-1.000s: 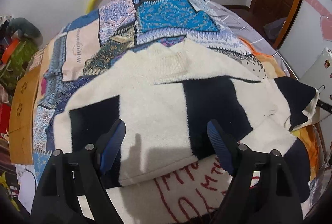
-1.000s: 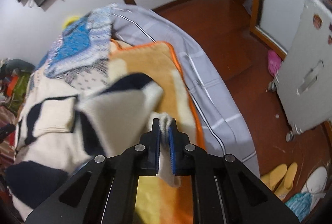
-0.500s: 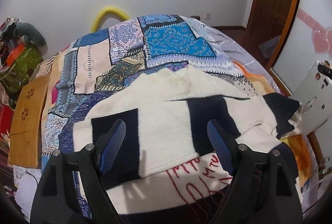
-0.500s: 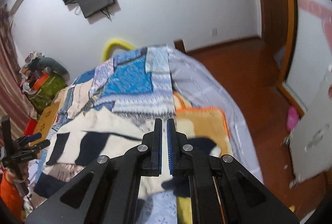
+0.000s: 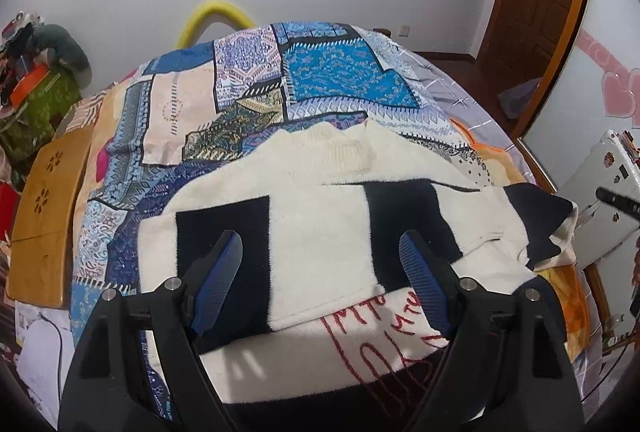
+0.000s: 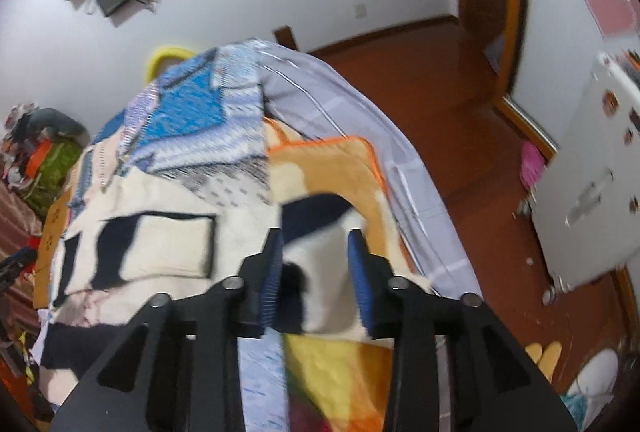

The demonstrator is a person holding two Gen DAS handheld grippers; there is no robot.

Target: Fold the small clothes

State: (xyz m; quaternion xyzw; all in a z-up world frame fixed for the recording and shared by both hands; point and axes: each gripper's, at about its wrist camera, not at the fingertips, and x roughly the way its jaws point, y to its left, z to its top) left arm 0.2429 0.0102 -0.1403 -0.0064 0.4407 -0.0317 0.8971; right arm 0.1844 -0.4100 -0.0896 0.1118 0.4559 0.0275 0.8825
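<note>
The sweater (image 5: 320, 224) lies flat on the quilt (image 5: 332, 79), collar at the far side, its right sleeve (image 6: 316, 232) folded inward. The left gripper (image 5: 320, 272) hovers over it, released; the right gripper (image 6: 314, 266), also released, frames the sleeve.

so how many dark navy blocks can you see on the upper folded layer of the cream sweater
2 in the left wrist view: one navy rectangular block behind the left fingertip, one navy vertical block toward the right. The cream knit sweater shows more navy on its sleeve and hem; folds may hide others.
</note>
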